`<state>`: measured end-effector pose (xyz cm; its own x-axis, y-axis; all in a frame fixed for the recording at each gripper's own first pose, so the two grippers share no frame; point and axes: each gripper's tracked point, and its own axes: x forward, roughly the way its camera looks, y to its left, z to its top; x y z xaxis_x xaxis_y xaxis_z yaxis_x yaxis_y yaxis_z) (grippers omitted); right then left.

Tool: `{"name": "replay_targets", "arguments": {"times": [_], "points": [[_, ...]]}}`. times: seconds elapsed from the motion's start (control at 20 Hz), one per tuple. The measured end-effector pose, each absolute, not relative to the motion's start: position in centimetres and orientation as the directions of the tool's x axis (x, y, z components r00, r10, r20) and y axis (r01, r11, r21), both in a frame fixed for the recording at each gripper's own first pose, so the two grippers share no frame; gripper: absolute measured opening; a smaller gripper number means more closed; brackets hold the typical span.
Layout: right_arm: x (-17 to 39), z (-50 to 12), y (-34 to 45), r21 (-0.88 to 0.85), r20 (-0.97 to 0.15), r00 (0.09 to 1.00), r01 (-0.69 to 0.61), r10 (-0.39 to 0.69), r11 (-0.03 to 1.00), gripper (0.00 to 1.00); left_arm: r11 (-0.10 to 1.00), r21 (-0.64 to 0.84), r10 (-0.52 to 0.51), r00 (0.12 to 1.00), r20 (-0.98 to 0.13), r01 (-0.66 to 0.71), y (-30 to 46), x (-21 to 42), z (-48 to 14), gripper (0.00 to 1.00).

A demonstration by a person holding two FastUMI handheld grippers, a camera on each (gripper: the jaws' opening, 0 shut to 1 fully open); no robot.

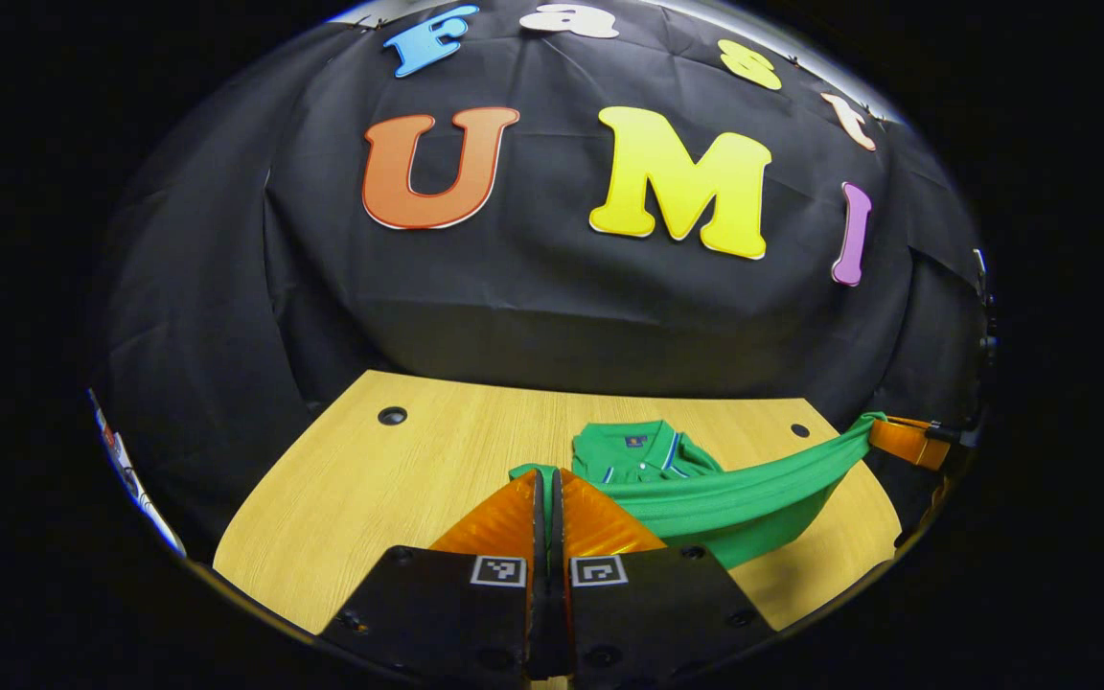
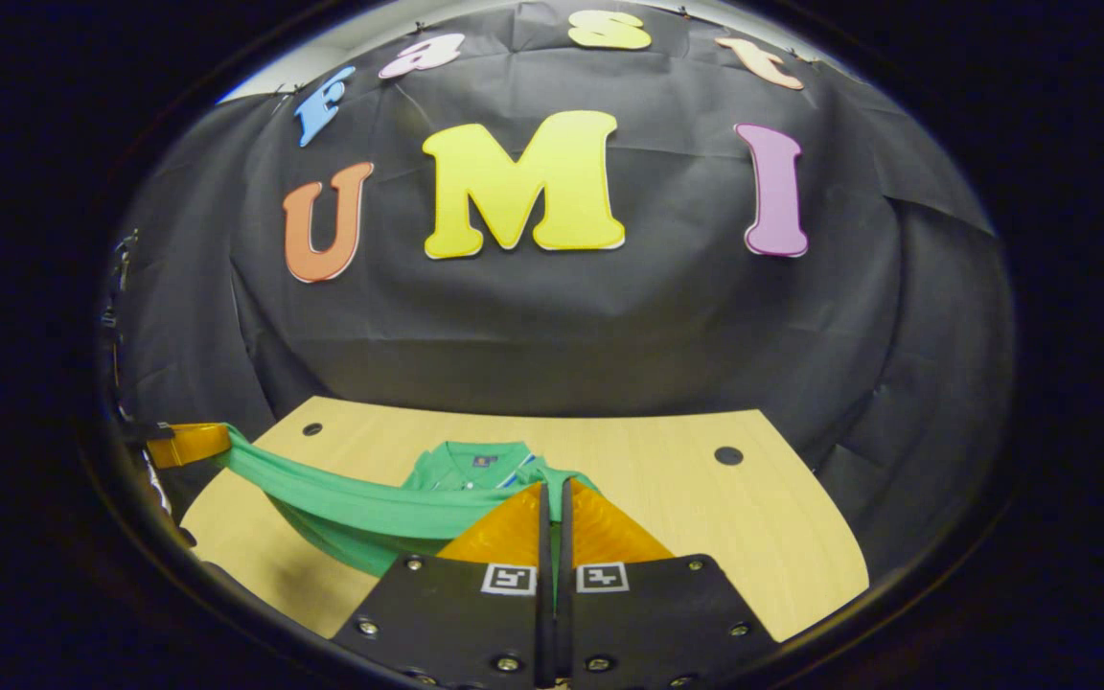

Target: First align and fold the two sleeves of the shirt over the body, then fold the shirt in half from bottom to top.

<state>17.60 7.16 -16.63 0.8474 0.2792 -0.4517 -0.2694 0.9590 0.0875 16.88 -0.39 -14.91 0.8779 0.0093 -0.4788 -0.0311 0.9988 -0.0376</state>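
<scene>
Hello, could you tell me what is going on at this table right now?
A person is folding a green polo shirt on a wooden table with two handheld tongs. The left tongs and the right tongs are each shut on a corner of the hem, which hangs stretched between them above the table. The collar end lies flat, so the bottom-to-top fold appears to be under way.

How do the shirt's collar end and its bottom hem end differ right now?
The collar end lies flat on the table, while the hem end is lifted off it. The collar end is free of both claws; the hem end is pinched by the left claw and the right claw, stretched taut between them with cloth sagging below. Both belong to the same green shirt.
</scene>
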Motion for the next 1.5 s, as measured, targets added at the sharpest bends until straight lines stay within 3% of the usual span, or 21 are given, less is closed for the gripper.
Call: {"name": "replay_targets", "arguments": {"times": [0.75,0.8,1.2,1.5], "points": [[32.3,-18.4,10.5,0.065,-0.388,0.876,-0.283,0.286,0.957,0.01,0.999,-0.022,0.028,0.908,-0.419,-0.041,0.3,31.6,-16.9,0.03],[33.2,-19.2,10.7,0.068,-0.394,0.874,-0.282,0.286,0.957,0.01,0.999,-0.016,0.031,0.904,-0.426,-0.041,0.3,32.6,-17.8,0.06],[38.3,-25.7,12.3,0.054,-0.43,0.86,-0.281,0.276,0.958,0.01,0.998,0.044,0.059,0.891,-0.451,-0.044,0.3,37.8,-25.5,0.03],[39.7,-34.2,12.5,0.063,-0.537,0.805,-0.261,0.253,0.963,0.01,0.996,0.063,0.082,0.825,-0.56,-0.056,0.4,38.8,-34.4,0.03]]}}
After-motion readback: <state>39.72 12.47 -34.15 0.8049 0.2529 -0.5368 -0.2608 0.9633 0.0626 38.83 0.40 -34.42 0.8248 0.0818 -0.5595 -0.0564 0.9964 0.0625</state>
